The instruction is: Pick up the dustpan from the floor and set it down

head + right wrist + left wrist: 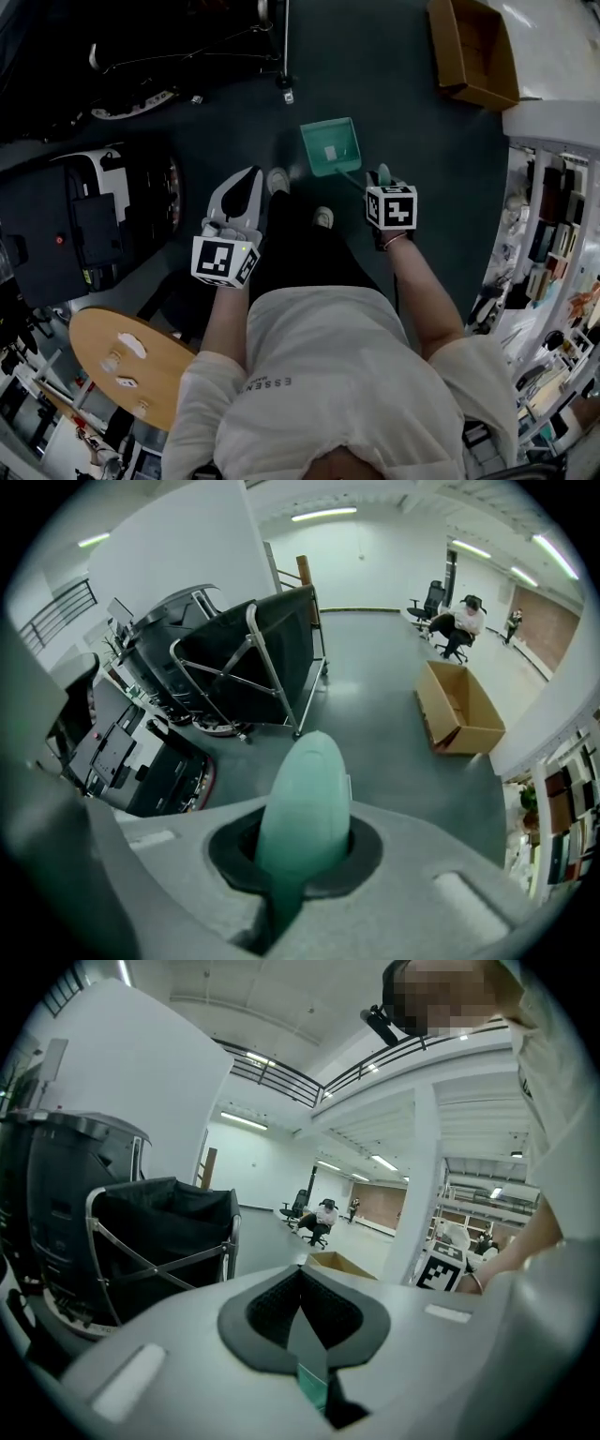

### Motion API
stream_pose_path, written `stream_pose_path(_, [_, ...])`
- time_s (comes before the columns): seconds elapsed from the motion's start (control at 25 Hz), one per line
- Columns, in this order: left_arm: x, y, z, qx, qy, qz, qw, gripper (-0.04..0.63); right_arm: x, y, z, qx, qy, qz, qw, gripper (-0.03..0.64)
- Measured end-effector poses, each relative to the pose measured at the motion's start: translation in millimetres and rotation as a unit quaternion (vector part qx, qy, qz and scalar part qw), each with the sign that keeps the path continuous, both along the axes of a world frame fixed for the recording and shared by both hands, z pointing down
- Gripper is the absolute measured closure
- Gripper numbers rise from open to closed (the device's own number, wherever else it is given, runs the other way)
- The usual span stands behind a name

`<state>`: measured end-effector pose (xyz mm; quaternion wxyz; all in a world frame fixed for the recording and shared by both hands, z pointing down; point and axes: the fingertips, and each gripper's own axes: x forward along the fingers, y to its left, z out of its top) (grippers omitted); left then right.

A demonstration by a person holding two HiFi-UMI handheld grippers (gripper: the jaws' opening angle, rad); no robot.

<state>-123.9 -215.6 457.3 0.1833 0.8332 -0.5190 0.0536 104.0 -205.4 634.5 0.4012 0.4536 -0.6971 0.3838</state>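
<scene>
The green dustpan [330,147] is over the dark floor just ahead of the person's shoes, its pan tilted away and a white label inside. Its slim handle runs back to my right gripper [381,178], which is shut on it. In the right gripper view the handle's rounded green end [305,803] sticks up between the dark pads. I cannot tell whether the pan touches the floor. My left gripper [247,185] hangs to the left of the dustpan, apart from it. Its pads [272,1312] meet with nothing held.
An open cardboard box [473,52] lies on the floor at the far right. A black folding cart [253,658] and a black machine [94,216] stand to the left. A round wooden table [122,361] is at the near left, and shelves [553,234] line the right.
</scene>
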Motion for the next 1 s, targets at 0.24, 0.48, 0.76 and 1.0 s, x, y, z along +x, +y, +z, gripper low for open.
stream_pose_path(0.24, [-7, -51, 23, -0.010, 0.006, 0.025, 0.9996, 0.578, -24, -44, 53, -0.025, 0.012, 0.034, 0.999, 0.623])
stream_pose_path(0.48, [-11, -75, 64, -0.035, 0.022, 0.023, 0.9989, 0.578, -36, -68, 91, -0.040, 0.030, 0.047, 0.998, 0.624])
stream_pose_path(0.76, [-14, -87, 90, -0.047, 0.025, 0.033, 0.9980, 0.579, -55, -83, 114, -0.029, 0.036, 0.039, 0.998, 0.623])
stream_pose_path(1.0, [-17, -89, 90, -0.050, 0.024, 0.031, 0.9980, 0.579, -53, -88, 116, -0.011, 0.028, 0.066, 0.997, 0.440])
